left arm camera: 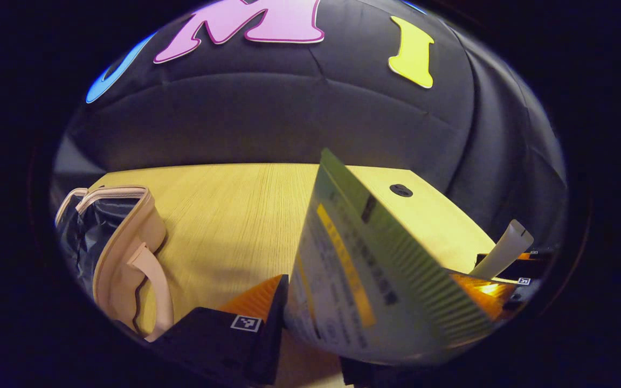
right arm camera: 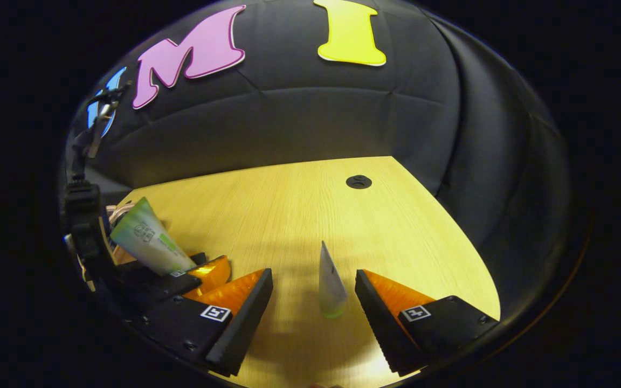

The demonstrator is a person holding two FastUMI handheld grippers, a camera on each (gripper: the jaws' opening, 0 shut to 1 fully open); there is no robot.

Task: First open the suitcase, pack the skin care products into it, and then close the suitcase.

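Left hand-held gripper point(left arm camera: 310, 323) clamps a green-white tube point(left arm camera: 364, 269), lifted over the bench point(left arm camera: 224, 215). Right hand-held gripper point(right arm camera: 315, 302) spread wide around a small white tube point(right arm camera: 331, 285) standing on the bench, fingers not touching. Open beige suitcase point(left arm camera: 122, 253) farther left.

My pale wood-grain table point(left arm camera: 235, 215) across the middle of the left gripper view, its small dark round grommet point(left arm camera: 401, 190) right of centre, same grommet point(right arm camera: 358, 181) upper centre in my right gripper view, quilted black cloth wall point(right arm camera: 299, 124) filling the top.
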